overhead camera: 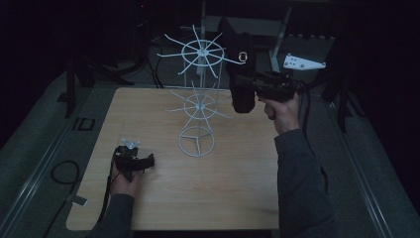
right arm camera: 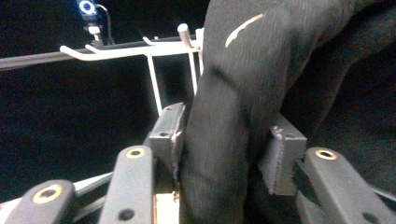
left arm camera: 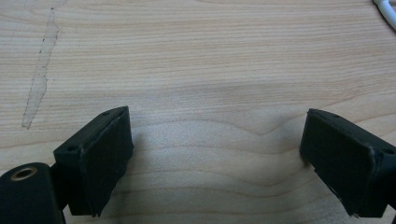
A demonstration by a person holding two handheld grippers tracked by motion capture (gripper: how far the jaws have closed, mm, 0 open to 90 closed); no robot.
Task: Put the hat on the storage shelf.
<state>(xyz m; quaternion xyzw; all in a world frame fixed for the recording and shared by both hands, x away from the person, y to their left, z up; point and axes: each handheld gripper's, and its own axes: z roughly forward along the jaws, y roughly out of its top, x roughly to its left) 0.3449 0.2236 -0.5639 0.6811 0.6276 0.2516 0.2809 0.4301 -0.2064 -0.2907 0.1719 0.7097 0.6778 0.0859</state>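
A white wire rack with two tiers of hooks stands on the wooden table. A black fabric item with a metal ring hangs from a top-tier hook. My right gripper is held level against it. In the right gripper view the dark fabric runs between the jaws of the right gripper, brushing one pad while the other stands just off it, so the grip is open. My left gripper rests on the table at the near left, open, with bare wood between the jaws of the left gripper.
The rack's ring base sits mid-table, and a bit of white wire shows at the corner of the left gripper view. A pale scuff marks the wood. Dark stands and cables lie beyond the table's far edge.
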